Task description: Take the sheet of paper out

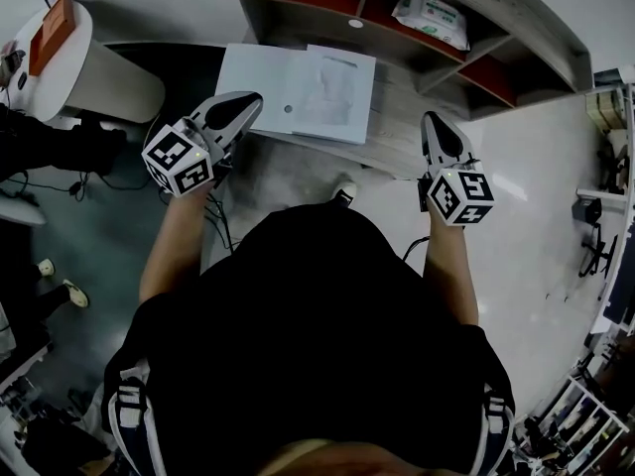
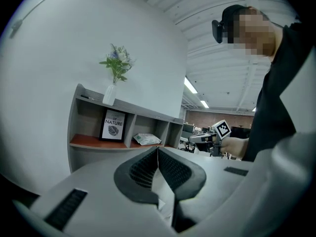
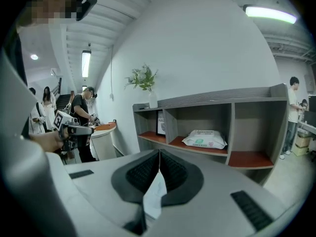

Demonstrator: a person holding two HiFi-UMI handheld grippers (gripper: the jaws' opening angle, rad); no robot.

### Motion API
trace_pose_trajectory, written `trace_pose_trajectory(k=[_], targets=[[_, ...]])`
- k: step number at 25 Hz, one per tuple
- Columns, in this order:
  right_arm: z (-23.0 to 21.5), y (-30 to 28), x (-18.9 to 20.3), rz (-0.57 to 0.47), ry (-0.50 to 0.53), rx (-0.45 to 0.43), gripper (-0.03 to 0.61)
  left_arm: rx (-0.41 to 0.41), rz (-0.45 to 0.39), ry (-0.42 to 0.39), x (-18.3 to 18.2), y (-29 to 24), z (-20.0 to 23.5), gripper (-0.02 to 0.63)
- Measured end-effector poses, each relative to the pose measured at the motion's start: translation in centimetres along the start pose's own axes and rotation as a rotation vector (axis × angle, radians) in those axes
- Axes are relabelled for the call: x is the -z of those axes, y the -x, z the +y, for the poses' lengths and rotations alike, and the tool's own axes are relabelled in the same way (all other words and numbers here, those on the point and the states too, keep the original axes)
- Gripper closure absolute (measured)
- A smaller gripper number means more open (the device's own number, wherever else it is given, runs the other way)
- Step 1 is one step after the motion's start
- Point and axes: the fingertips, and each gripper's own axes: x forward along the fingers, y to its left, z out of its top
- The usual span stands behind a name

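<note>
A white sheet of paper (image 1: 298,92) lies flat on a grey wooden top (image 1: 397,127) in front of the shelf unit. My left gripper (image 1: 243,107) hovers with its tip over the sheet's left edge, jaws closed together. My right gripper (image 1: 435,125) is off to the right of the sheet, apart from it, jaws also closed. In both gripper views the dark pads (image 2: 170,169) (image 3: 173,172) meet at the tip and point at the shelves. A white sliver shows in the gap behind each tip; I cannot tell what it is. The sheet itself is hidden in the gripper views.
The grey shelf unit (image 1: 476,67) has red shelves with a pack of wipes (image 1: 430,18), a framed print (image 2: 113,125) and a vase of flowers (image 2: 116,78) on top. A round white counter (image 1: 89,62) stands left. Other people (image 3: 81,117) stand beyond it. Cables lie on the floor (image 1: 79,181).
</note>
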Motion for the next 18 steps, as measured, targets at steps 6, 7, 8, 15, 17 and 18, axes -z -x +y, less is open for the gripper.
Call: trace_pose_trajectory(k=[6, 7, 8, 15, 17, 18], targets=[[-2.1, -1.4, -0.4, 0.0, 0.013, -0.033, 0.565, -0.023, -0.005, -0.002, 0.0, -2.2, 0.1, 0.589], [-2.5, -1.7, -0.4, 0.001, 0.013, -0.037, 0.565, -0.025, -0.003, -0.006, 0.0, -2.6, 0.1, 0.589], [-3.0, -2.0, -0.3, 0.003, 0.012, -0.041, 0.565, -0.028, -0.002, -0.008, 0.0, -3.1, 0.1, 0.589], [-6.0, -3.9, -0.1, 0.018, 0.015, -0.067, 0.565, -0.055, -0.001, 0.002, 0.0, -6.1, 0.7, 0.589], [-6.7, -4.2, -0.1, 0.019, 0.016, -0.073, 0.565, -0.063, -0.001, 0.002, -0.1, -6.8, 0.8, 0.589], [-7.0, -4.3, -0.1, 0.019, 0.017, -0.076, 0.565, -0.067, -0.001, 0.001, -0.1, -7.1, 0.8, 0.589]])
